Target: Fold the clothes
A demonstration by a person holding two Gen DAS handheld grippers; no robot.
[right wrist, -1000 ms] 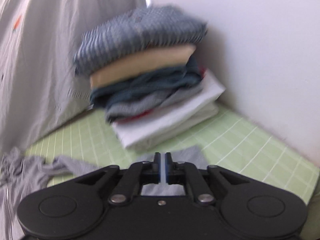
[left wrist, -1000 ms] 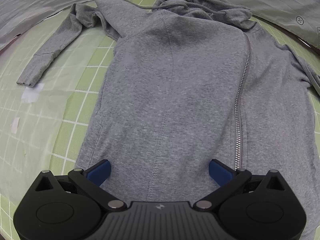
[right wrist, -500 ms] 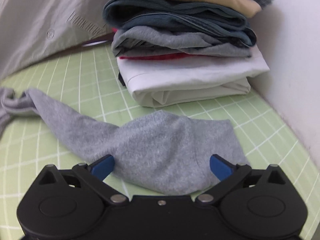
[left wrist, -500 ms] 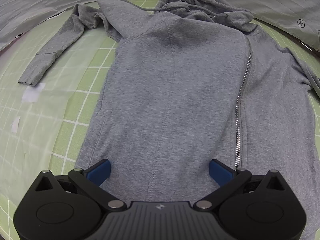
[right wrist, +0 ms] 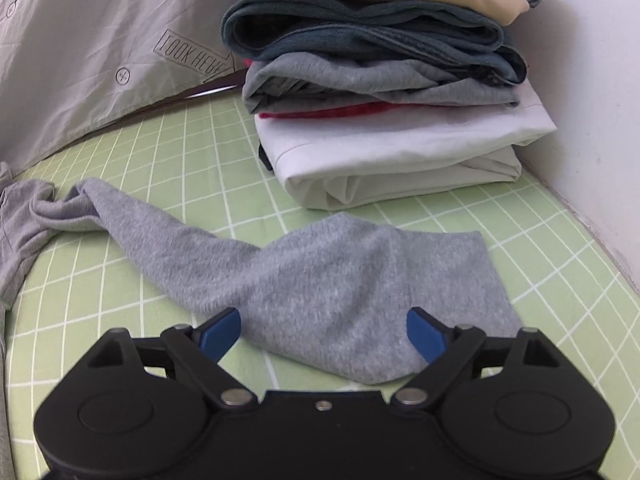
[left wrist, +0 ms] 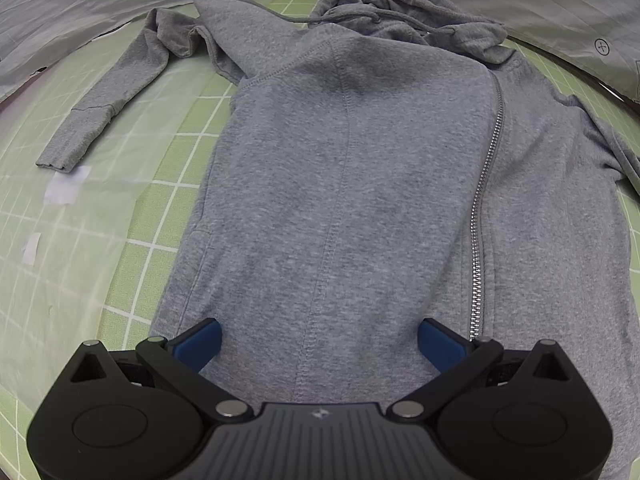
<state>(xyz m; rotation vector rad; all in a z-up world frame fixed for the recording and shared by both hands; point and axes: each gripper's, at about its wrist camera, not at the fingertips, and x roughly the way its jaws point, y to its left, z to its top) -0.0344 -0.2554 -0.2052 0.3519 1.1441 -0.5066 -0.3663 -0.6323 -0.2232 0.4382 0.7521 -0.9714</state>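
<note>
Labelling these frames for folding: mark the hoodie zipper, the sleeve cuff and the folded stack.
hoodie zipper [left wrist: 482,200], left wrist view, mid-length of the teeth.
sleeve cuff [left wrist: 72,142], left wrist view, ribbed end.
folded stack [right wrist: 400,148], right wrist view, white bottom layer.

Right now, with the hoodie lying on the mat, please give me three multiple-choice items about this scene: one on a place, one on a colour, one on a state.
1. Where does the stack of folded clothes stand?
A. On the green grid mat, by the white wall
B. On top of the hoodie's hood
C. On the floor under a chair

2. What colour is the zip-up hoodie?
A. Red
B. Grey
C. Beige

3. How is the right gripper now?
A. Shut on the sleeve end
B. Shut with nothing in it
C. Open, over the sleeve end

Key:
1 A: the pile sits on the mat close to the wall.
2 B: body, hood and sleeves are all grey.
3 C: the blue jaws stand wide apart, having just narrowed a little, with the sleeve end lying loose between them.
</note>
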